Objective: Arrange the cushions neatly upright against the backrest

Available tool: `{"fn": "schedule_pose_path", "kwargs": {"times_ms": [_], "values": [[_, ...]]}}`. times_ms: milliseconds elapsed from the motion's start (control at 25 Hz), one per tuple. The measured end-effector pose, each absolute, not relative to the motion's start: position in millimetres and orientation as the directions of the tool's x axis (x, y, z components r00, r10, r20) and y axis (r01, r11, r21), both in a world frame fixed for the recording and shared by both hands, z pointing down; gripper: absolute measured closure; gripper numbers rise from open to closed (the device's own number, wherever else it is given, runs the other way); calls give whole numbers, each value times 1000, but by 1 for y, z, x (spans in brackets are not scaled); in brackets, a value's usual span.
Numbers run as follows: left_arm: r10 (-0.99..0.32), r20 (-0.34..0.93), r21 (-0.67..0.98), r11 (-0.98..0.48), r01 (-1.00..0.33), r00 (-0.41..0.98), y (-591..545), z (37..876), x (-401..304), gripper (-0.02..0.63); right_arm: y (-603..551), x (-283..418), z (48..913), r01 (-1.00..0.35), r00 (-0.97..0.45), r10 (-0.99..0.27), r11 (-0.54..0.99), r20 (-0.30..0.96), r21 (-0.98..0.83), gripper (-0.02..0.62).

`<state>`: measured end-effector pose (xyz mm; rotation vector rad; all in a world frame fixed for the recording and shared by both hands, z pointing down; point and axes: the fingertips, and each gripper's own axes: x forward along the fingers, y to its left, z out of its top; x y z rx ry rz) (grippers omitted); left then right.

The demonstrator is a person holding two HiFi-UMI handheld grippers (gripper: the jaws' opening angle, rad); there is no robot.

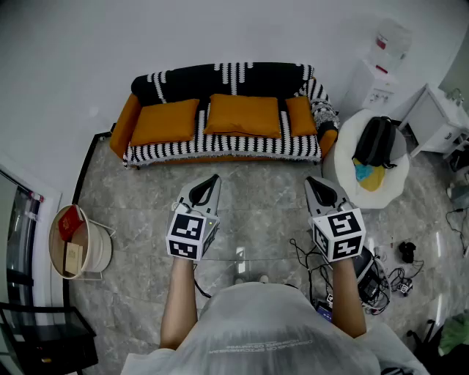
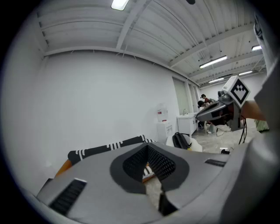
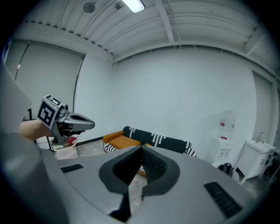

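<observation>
Three rectangular orange fabric cushions [image 1: 244, 115] lie along the seat of the sofa [image 1: 220, 77], on its striped knit cover. The left gripper [image 1: 211, 182] and right gripper [image 1: 314, 183] hover over the marbled floor [image 1: 256, 190], fingers closed and empty.

Right gripper [image 3: 141, 148] with jaws closed together and nothing between them, orange sofa [image 3: 127, 141] under a black-and-white striped cover [image 3: 159, 141] beyond the tips, left gripper [image 3: 91, 124] held at left, water dispenser [image 3: 225, 146] against white wall [image 3: 183, 87] at right, ceiling light [image 3: 134, 5] overhead
</observation>
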<state>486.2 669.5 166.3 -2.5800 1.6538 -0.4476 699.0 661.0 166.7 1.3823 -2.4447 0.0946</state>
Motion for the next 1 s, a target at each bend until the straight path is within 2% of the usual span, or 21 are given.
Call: {"fn": "schedule_pose_path", "kwargs": {"times_ms": [240, 440, 640, 1000], "values": [[-886, 214, -201, -451, -870, 410, 665, 160, 501, 591, 655, 714, 155, -873, -461, -854, 485, 242, 49, 592], [-899, 213, -200, -425, -883, 384, 659, 159, 509, 591, 651, 721, 151, -829, -541, -814, 558, 211, 26, 592], [-909, 223, -201, -397, -896, 352, 656, 166, 521, 591, 643, 730, 160, -787, -590, -773, 615, 234, 49, 592], [-909, 244, -187, -386, -903, 338, 630, 177, 527, 591, 606, 742, 179, -782, -594, -754, 623, 280, 20, 592]]}}
